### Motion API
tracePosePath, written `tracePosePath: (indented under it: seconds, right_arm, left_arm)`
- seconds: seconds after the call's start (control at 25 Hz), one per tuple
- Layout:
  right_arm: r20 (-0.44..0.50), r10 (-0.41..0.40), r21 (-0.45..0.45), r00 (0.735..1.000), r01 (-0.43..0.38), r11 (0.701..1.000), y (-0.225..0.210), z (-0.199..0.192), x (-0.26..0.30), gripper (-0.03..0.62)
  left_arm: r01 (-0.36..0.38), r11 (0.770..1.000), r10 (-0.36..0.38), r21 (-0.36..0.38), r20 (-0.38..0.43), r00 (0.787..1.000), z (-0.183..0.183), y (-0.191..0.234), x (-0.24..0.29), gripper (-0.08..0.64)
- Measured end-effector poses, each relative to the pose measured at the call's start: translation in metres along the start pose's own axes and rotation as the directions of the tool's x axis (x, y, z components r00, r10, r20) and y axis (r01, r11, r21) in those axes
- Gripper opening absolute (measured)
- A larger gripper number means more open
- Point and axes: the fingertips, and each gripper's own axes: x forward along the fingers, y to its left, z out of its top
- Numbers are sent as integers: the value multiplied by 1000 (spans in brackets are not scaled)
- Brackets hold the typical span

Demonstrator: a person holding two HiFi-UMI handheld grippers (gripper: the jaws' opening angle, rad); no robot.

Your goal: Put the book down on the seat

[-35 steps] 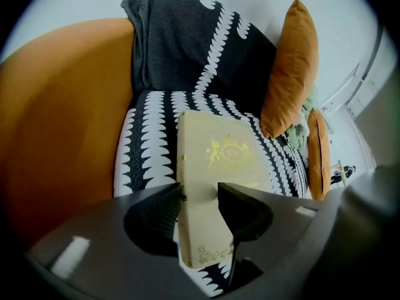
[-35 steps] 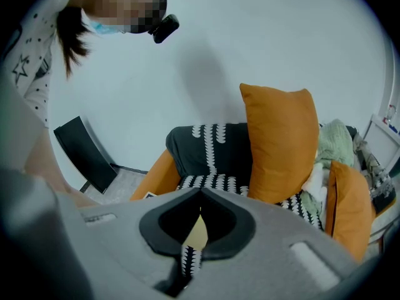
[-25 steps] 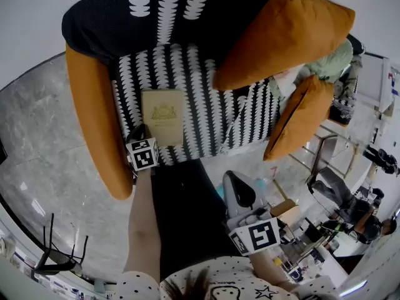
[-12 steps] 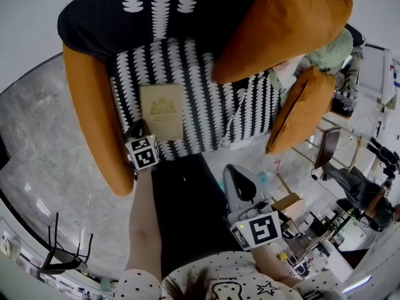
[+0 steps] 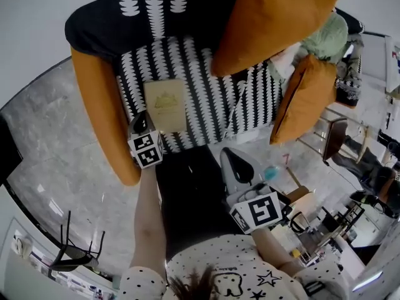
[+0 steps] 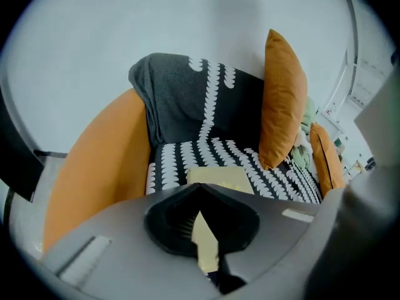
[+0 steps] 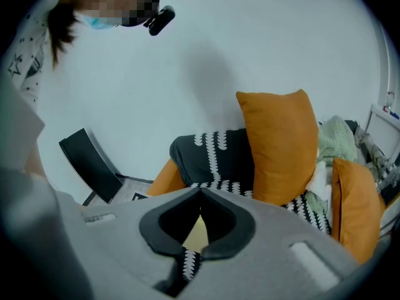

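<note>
Both left claw (image 6: 200,186) and right claw (image 7: 200,191) closed, empty, book (image 5: 166,104) whole only in head view

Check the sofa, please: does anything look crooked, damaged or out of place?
Nothing stands out: the book lies flat and closed on the seat, roughly square to its front edge.
</note>
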Motion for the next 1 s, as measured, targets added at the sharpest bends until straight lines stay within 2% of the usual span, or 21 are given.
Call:
tracePosePath:
  seconds: [0.24, 0.64, 0.84, 1.0]
  right_arm:
    - [48, 21, -36, 999, -19, 999, 4, 13, -6, -6]
    - [43, 44, -98, 998, -40, 994, 9, 27, -12, -6]
    - [46, 57, -74, 997, -53, 996, 16, 32, -18, -6]
    - [69, 71, -91, 995, -64, 994, 24, 44, -24, -6]
  left_arm:
    - [-4, 1000, 5, -3, 85, 996, 35, -10, -38, -3]
    - [-19, 1000, 17, 8, 170, 985, 81, -14, -92, -3]
    - [-42, 999, 37, 19, 220, 975, 99, -13, -124, -3]
    - [-46, 999, 38, 27, 245, 969, 108, -14, -148, -3]
